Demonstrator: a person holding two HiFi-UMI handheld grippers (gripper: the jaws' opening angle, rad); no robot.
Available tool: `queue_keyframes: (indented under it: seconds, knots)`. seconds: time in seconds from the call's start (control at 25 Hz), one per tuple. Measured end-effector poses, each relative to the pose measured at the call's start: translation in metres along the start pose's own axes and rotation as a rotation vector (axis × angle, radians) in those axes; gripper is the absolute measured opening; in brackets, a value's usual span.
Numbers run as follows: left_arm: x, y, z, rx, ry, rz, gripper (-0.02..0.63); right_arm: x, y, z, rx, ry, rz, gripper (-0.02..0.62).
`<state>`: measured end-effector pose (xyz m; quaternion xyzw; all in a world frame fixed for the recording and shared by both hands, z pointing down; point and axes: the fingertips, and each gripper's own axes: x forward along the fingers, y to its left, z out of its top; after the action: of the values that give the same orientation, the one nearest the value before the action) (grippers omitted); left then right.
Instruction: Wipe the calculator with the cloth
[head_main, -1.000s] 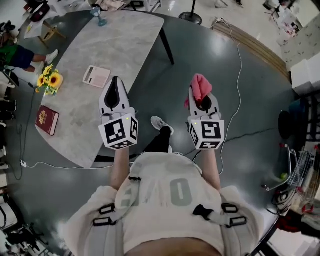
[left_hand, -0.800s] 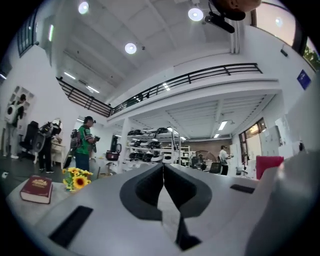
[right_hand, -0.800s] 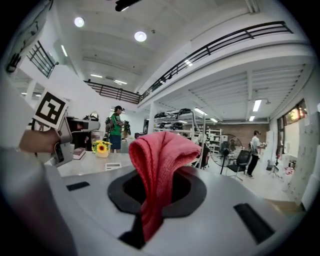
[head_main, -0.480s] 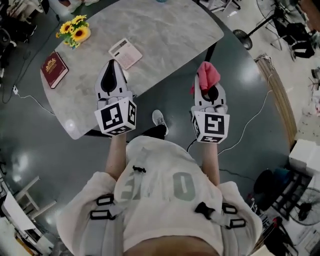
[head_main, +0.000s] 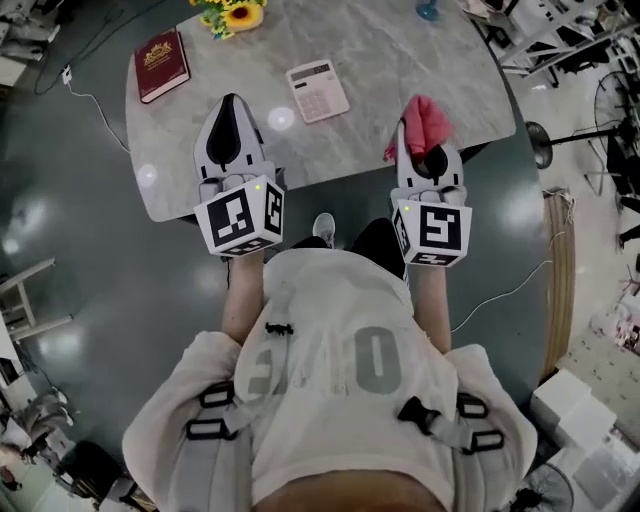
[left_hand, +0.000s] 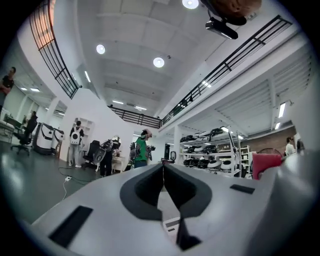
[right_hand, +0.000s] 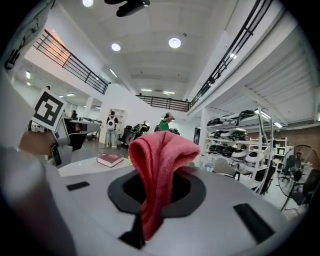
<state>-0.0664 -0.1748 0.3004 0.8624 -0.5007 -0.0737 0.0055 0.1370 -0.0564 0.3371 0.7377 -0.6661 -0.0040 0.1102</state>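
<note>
The pale calculator (head_main: 317, 90) lies flat on the grey marble table (head_main: 400, 60), in the head view between and a little beyond my two grippers. Its keys face up. My left gripper (head_main: 233, 100) hovers over the table's near part, to the left of the calculator. It is shut, and the left gripper view shows nothing between its jaws (left_hand: 162, 167). My right gripper (head_main: 421, 112) is to the calculator's right, shut on a pink cloth (head_main: 428, 125). The cloth (right_hand: 160, 160) bunches above the jaws and hangs down between them, hiding the fingertips.
A red book (head_main: 161, 65) lies at the table's left end, also in the right gripper view (right_hand: 110, 159). Sunflowers (head_main: 232, 12) stand at the far edge and a blue glass object (head_main: 428, 10) at far right. A cable (head_main: 95, 100) crosses the dark floor on the left. People stand in the background.
The person has turned to face the table. The table has swung from the picture's left to straight ahead. Both grippers now reach over its near edge, either side of the calculator; the cloth stays held.
</note>
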Motion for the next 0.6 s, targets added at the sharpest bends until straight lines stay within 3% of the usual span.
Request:
queue_keyframes:
  seconds: [0.2, 0.6]
  knots:
    - [-0.008, 0.026, 0.004, 0.044, -0.013, 0.118, 0.021, 0.044, 0.023, 0.006, -0.020, -0.010, 0.142, 0.055]
    - [-0.011, 0.048, 0.026, 0.124, -0.047, 0.329, 0.021, 0.099, 0.022, 0.027, 0.031, -0.082, 0.305, 0.055]
